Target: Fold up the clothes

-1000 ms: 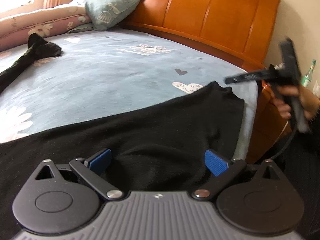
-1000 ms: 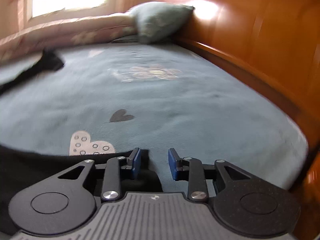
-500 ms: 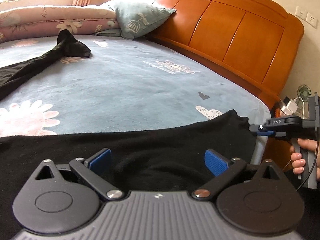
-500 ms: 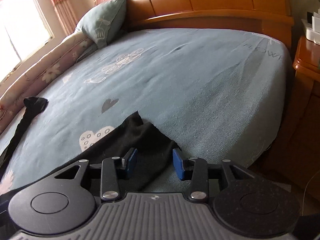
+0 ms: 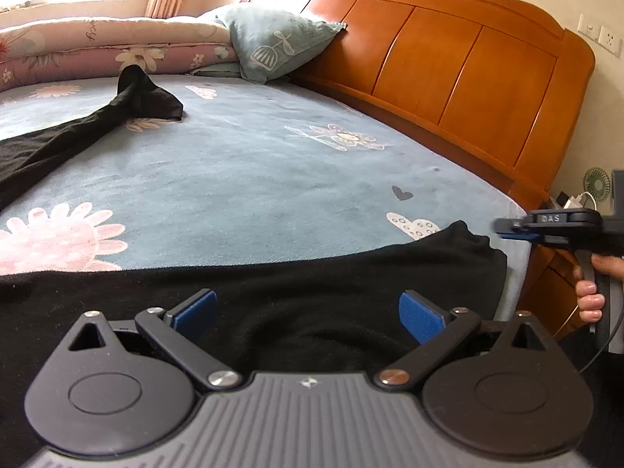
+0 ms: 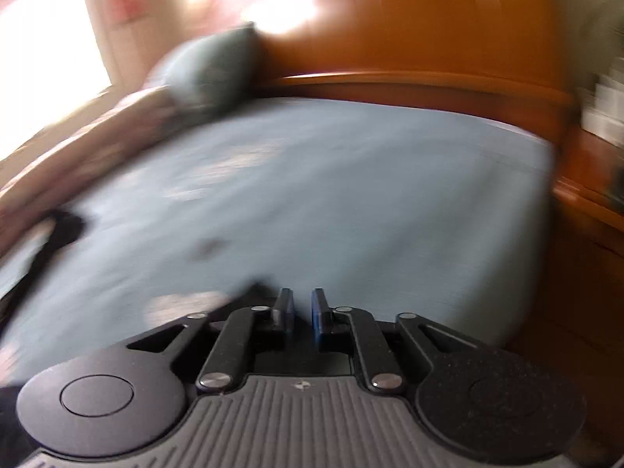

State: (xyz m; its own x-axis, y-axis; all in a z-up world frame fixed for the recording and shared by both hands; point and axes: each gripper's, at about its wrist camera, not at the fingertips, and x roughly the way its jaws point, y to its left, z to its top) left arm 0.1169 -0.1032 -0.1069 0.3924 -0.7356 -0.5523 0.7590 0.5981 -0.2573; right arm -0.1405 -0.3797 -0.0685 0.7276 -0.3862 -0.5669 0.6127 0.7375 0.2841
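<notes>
A black garment lies spread on the blue bed sheet, one long part reaching toward the far pillows. My left gripper is wide open and empty, hovering low over the garment's near part. My right gripper shows in the left wrist view at the right, just beyond the garment's right corner. In the blurred right wrist view its jaws are nearly closed with a narrow gap and nothing visible between them; a dark bit of cloth sits just left of them.
An orange wooden headboard runs along the bed's right side. A blue-grey pillow and a rolled floral quilt lie at the far end. A wooden nightstand with a small fan stands right of the bed.
The right gripper's jaws have narrowed from half open to almost shut, and it has swung fast, blurring its view. The left gripper has stayed open over the garment, tilting slightly.
</notes>
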